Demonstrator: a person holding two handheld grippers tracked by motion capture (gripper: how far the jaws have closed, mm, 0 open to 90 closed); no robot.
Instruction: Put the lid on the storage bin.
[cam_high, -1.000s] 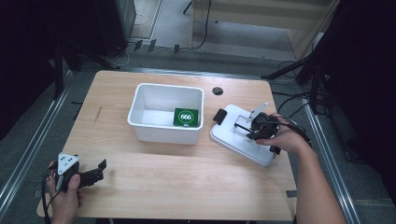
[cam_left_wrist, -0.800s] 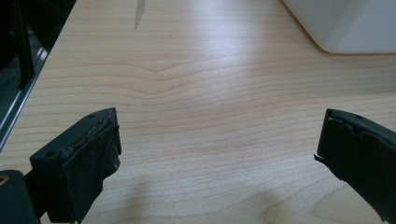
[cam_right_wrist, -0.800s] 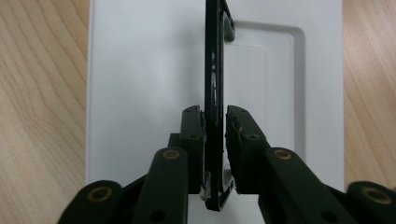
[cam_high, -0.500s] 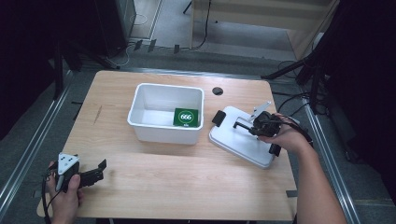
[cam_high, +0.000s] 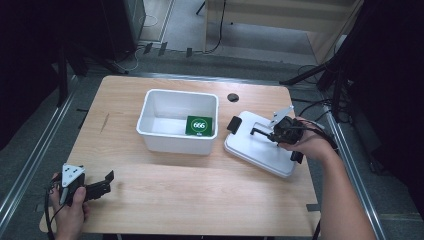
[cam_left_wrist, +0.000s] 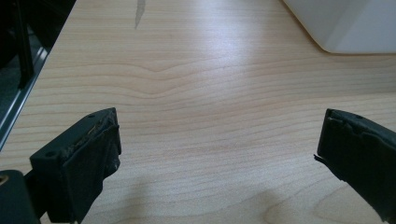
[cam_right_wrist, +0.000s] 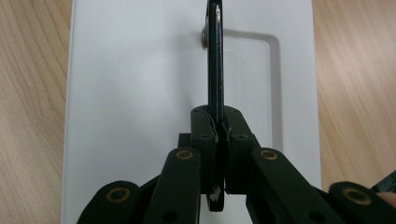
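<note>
Table (cam_high: 165, 210) fills the middle of the high view. Bin (cam_high: 150, 107) sits at frame centre, a card (cam_high: 199, 125) inside it toward its right end. Lid (cam_high: 260, 152) lies flat just right of the bin, not touching it. Your right gripper (cam_high: 260, 132) sits over the lid, clamping its handle (cam_right_wrist: 215, 70). Your left gripper (cam_high: 102, 182) is at lower left, well apart from the bin.

left gripper (cam_high: 100, 185) sat low by the near-left corner, held in the left hand (cam_high: 67, 212), jaws spread wide apart; right gripper (cam_high: 260, 133) was out on the right side, forearm stretched forward, jaws pinched tight together on something thin
</note>
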